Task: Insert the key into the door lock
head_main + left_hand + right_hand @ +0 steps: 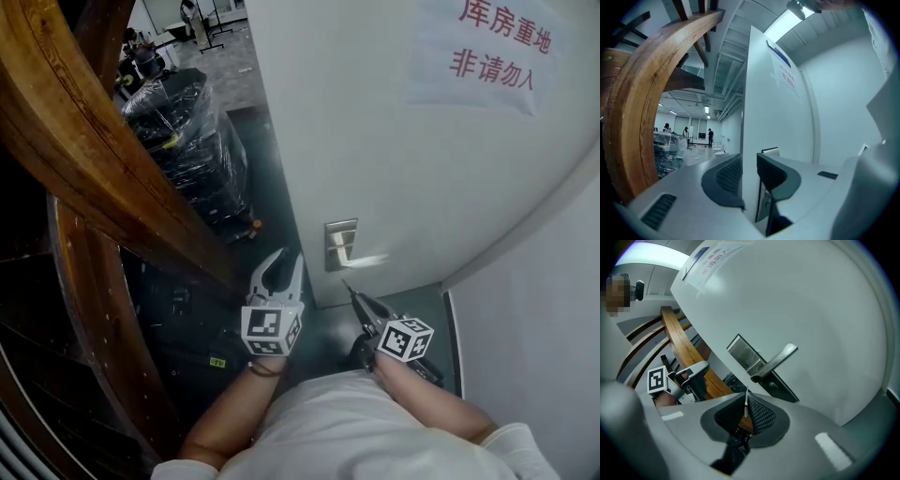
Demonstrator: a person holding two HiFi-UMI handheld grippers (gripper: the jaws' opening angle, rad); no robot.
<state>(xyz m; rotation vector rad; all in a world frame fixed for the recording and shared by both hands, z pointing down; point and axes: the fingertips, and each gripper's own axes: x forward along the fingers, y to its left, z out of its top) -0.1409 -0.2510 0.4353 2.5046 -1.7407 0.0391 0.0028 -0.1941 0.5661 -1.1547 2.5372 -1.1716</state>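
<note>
A thin key [746,404] sits pinched in the right gripper [359,302] at lower centre, just below the lock plate [749,357] and lever handle [778,359] of the white door [394,141]; the left gripper [281,270], jaws spread, faces the door's edge; a curved wooden beam [84,141] and plastic-wrapped goods [192,141] crowd the left.

Both forearms reach forward. The left hand-held gripper [284,265] has its jaws apart, and the right hand-held gripper [359,302] pinches a key [746,405].
</note>
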